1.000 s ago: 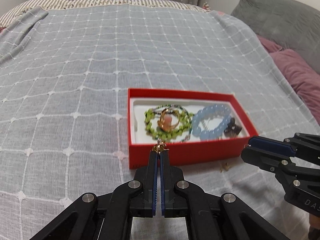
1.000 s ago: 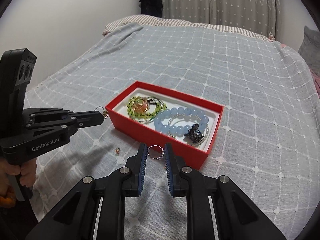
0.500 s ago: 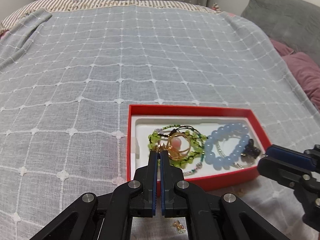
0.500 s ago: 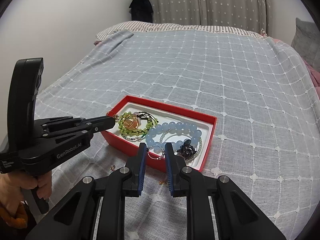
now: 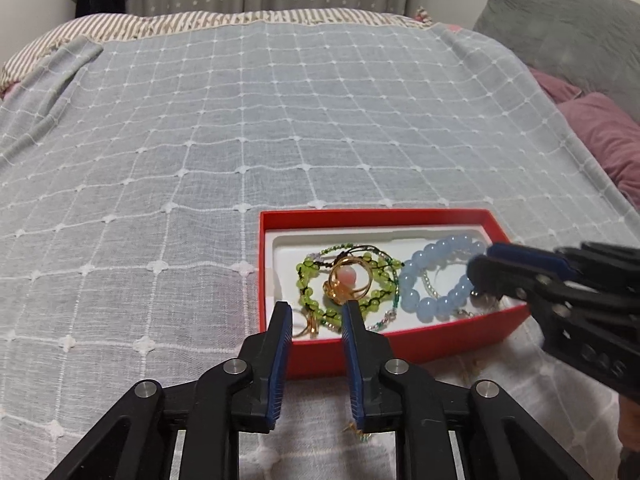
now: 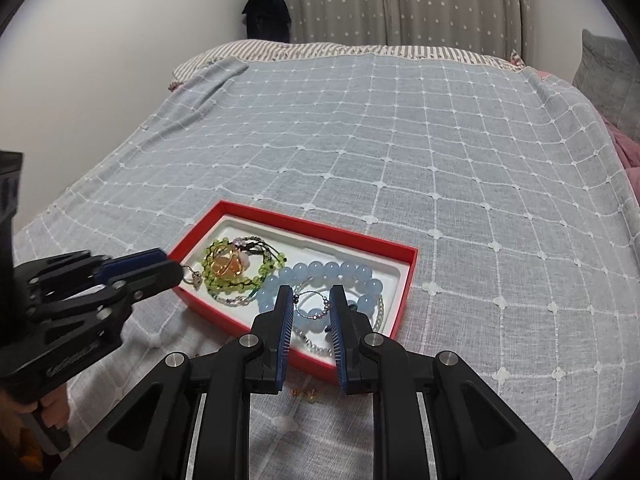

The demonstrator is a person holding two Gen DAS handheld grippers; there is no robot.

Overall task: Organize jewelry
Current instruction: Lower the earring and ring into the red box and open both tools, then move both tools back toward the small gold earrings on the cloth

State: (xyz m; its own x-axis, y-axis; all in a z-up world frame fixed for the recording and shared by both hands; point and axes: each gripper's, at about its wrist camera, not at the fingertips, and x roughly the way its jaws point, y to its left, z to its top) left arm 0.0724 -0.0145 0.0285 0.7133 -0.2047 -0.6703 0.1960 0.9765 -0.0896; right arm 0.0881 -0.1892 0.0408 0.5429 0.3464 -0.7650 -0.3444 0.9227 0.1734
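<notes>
The left gripper [image 5: 314,316] gapes open over the red box [image 5: 372,216]. The right gripper [image 6: 312,298] pinches a thin beaded ring [image 6: 312,303] above it.

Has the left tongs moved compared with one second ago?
Yes. The left tongs went forward over the near wall of the red box and opened; the small gold ring now lies inside.

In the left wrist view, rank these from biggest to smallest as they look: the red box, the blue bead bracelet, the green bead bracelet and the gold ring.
1. red box
2-3. green bead bracelet and blue bead bracelet: alike, and the right tool covers part of the blue one
4. gold ring
</notes>
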